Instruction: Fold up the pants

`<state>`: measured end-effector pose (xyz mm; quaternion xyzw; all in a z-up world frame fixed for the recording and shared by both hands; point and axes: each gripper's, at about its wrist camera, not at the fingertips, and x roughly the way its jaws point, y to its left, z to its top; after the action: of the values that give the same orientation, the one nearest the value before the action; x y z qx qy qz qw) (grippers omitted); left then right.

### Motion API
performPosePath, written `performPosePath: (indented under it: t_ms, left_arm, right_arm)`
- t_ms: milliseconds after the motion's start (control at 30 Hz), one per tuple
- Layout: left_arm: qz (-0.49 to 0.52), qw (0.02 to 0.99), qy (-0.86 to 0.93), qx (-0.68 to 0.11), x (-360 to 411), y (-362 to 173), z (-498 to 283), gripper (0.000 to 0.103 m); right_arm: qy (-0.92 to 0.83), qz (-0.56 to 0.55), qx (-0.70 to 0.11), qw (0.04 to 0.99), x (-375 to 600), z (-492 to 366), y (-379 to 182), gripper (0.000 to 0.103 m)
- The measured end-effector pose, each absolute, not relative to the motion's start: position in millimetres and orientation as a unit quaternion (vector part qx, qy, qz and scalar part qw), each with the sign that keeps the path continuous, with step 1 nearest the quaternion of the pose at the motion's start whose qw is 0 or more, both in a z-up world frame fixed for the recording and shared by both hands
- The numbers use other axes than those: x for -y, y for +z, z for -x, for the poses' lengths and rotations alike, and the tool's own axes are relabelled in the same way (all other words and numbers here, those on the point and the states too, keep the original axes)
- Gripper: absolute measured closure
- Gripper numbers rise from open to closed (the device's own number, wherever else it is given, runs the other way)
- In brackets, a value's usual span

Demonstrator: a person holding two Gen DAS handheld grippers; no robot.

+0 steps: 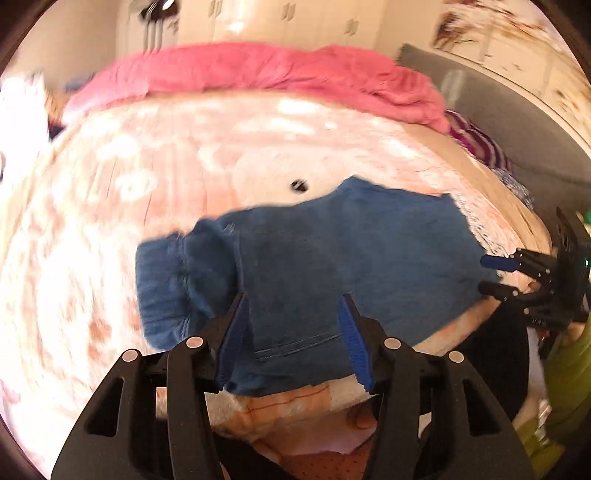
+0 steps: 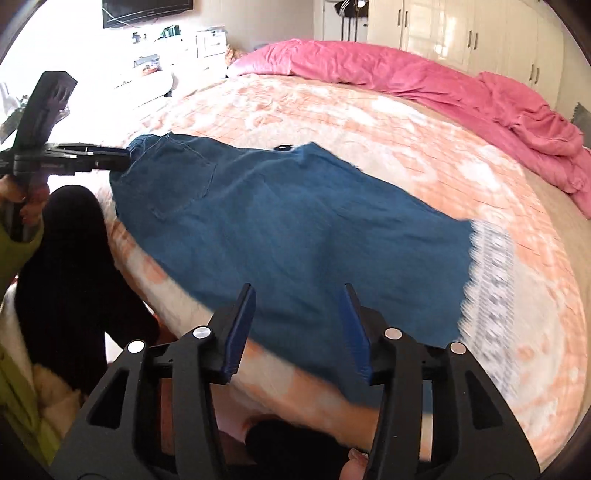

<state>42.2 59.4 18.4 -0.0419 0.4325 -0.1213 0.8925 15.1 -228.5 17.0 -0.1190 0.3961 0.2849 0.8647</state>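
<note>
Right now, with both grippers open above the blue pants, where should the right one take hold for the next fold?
Probably the hem end of the blue pants, at the frayed edge nearest the right gripper. Come from the near bedside: that edge lies flat, unobstructed, on the bedspread, opposite the waistband by the left gripper.

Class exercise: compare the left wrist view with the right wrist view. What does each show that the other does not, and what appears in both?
Only the left wrist view shows a purple striped cloth at the bed's far right, plus the right gripper from the side, jaws apart at the pants' edge.

Only the right wrist view shows a wall television, the pants' back pocket and the left gripper at the waistband end.

Both show the blue pants on the peach patterned bedspread, the pink duvet and white wardrobes.
</note>
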Motion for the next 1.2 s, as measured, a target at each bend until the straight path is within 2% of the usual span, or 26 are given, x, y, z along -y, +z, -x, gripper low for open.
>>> performPosePath:
  t_ms: [167, 233, 400, 467, 533, 567, 667, 767, 867, 933, 1000, 1133, 1167, 1200]
  left_arm:
    - [0.034, 0.867, -0.076, -0.491, -63, -18, -57, 0.054]
    - [0.058, 0.865, -0.074, -0.493, -74, -19, -58, 0.059]
    - [0.034, 0.866, -0.062, -0.494, -64, -21, -57, 0.059]
    - [0.033, 0.871, -0.068, -0.485, -62, -11, -56, 0.048]
    - [0.024, 0.887, -0.093, -0.452, -51, 13, -50, 0.032]
    - [0.014, 0.893, -0.104, -0.437, -45, 22, -47, 0.030]
    - [0.012, 0.892, -0.152, -0.425, -18, 33, -67, 0.029]
    - [0.007, 0.877, -0.187, -0.442, 16, 23, -101, 0.029]
    - [0.010, 0.864, -0.212, -0.457, 37, 1, -121, 0.031]
    - [0.011, 0.856, -0.208, -0.472, 39, -21, -125, 0.039]
    - [-0.004, 0.854, -0.202, -0.480, 41, -40, -119, 0.039]
    - [-0.055, 0.866, -0.192, -0.458, 54, -42, -110, 0.036]
    - [-0.053, 0.866, -0.194, -0.458, 53, -42, -110, 0.035]
    - [-0.051, 0.866, -0.196, -0.457, 53, -42, -110, 0.034]
  right_arm:
    - [0.261, 0.121, -0.449, 0.846, 218, -36, -5, 0.062]
    - [0.260, 0.118, -0.478, 0.830, 226, -34, -19, 0.058]
    - [0.269, 0.083, -0.468, 0.838, 246, -19, -26, 0.057]
    - [0.271, 0.074, -0.471, 0.836, 245, -19, -22, 0.056]
    - [0.291, 0.033, -0.457, 0.840, 252, -25, -5, 0.056]
    - [0.299, 0.013, -0.442, 0.846, 257, -28, 7, 0.056]
    - [0.289, 0.010, -0.407, 0.866, 261, -56, 37, 0.052]
    - [0.280, 0.029, -0.410, 0.868, 252, -103, 50, 0.052]
    - [0.282, 0.060, -0.434, 0.854, 231, -144, 46, 0.053]
    - [0.296, 0.095, -0.440, 0.842, 207, -166, 40, 0.053]
    - [0.309, 0.113, -0.449, 0.831, 190, -183, 31, 0.053]
    - [0.332, 0.149, -0.465, 0.807, 152, -214, 12, 0.053]
    - [0.336, 0.160, -0.471, 0.800, 146, -218, 7, 0.053]
    - [0.339, 0.180, -0.481, 0.788, 136, -220, -1, 0.073]
